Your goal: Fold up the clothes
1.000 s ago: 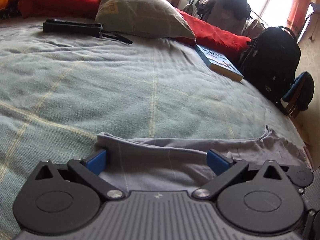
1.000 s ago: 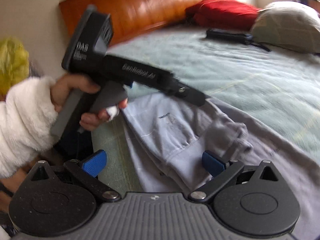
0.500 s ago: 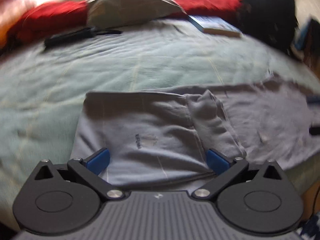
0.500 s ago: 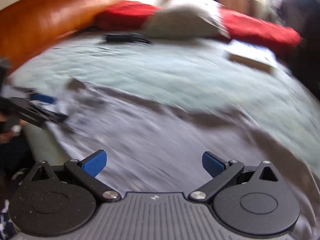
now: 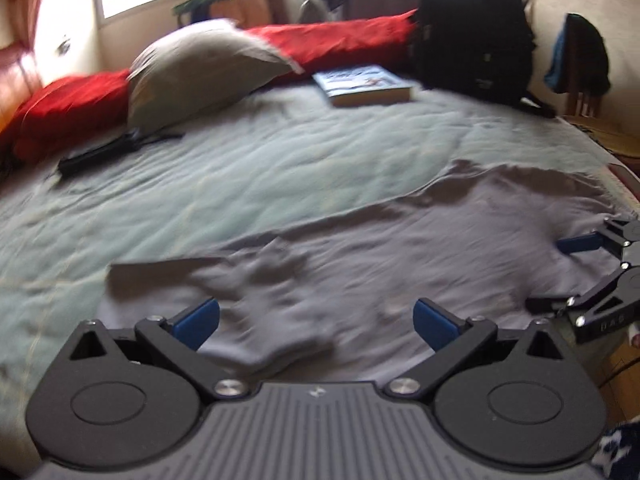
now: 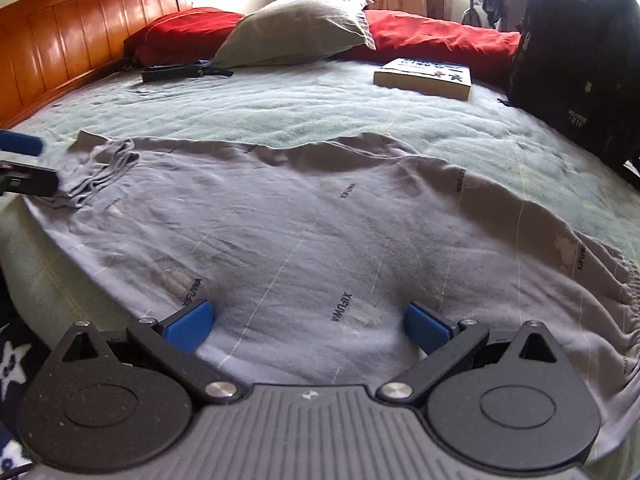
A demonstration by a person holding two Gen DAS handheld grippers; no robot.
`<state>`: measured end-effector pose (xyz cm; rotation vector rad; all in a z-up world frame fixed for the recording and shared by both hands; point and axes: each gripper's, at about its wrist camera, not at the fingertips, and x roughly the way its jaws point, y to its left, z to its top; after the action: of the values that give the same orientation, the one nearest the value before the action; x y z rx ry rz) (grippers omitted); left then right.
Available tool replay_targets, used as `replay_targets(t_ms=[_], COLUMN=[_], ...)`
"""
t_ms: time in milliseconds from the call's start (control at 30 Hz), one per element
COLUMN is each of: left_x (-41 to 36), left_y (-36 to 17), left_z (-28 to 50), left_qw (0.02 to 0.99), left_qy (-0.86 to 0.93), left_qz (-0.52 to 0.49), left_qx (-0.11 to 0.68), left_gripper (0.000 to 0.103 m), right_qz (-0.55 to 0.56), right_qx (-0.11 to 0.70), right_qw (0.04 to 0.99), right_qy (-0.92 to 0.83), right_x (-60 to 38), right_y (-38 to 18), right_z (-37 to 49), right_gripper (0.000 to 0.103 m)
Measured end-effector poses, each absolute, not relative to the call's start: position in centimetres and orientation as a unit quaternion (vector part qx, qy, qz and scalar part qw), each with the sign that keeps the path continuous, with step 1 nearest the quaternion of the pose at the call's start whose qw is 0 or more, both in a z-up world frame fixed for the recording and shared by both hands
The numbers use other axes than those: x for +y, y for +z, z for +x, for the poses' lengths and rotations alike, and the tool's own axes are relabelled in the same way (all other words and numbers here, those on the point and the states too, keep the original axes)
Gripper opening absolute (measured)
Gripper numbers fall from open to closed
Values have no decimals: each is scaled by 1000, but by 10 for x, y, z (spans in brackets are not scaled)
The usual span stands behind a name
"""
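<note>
A grey garment (image 6: 304, 208) printed with small "XIFUWA" marks lies spread flat along the near edge of the bed. Its ribbed cuff (image 6: 100, 168) is at the left and its gathered elastic band (image 6: 600, 280) at the right. My right gripper (image 6: 307, 326) is open just above the cloth's near edge, nothing between its blue pads. My left gripper (image 5: 316, 320) is open too, hovering over the cuff end (image 5: 276, 280), which looks blurred. Each gripper shows in the other's view: the left gripper (image 6: 24, 164) by the cuff, the right gripper (image 5: 560, 274) over the far end.
The pale green bedspread (image 6: 280, 108) stretches beyond the garment. On it lie a book (image 6: 424, 76), a black case (image 6: 176, 72), a grey pillow (image 6: 296, 28) and a red blanket (image 6: 440, 36). A black backpack (image 6: 576, 64) stands right, a wooden headboard (image 6: 60, 44) left.
Both grippers have swung round and drawn apart along the garment. The right one no longer faces the left hand and now looks across the bed. The folded-over sleeve end now lies flatter.
</note>
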<state>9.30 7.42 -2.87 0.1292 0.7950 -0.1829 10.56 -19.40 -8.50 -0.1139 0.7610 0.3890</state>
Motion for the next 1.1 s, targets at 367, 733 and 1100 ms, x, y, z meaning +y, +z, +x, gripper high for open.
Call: replay_targets(t_ms=[367, 733, 1100], left_x=[35, -44, -66], left_y=[-38, -35, -43], left_z=[70, 7, -11], left_qw=[914, 907, 910], left_qy=[-100, -163, -170], left_qz=[37, 85, 99], left_qx=[392, 380, 366], left_gripper=[102, 102, 102], right_qz=[38, 195, 300], right_qx=[365, 296, 271], right_qw=[912, 918, 902], right_qy=[183, 180, 149], right_x=[-248, -346, -392], right_y=[-60, -53, -100], right_z=[75, 16, 25], right_gripper=[103, 103, 103])
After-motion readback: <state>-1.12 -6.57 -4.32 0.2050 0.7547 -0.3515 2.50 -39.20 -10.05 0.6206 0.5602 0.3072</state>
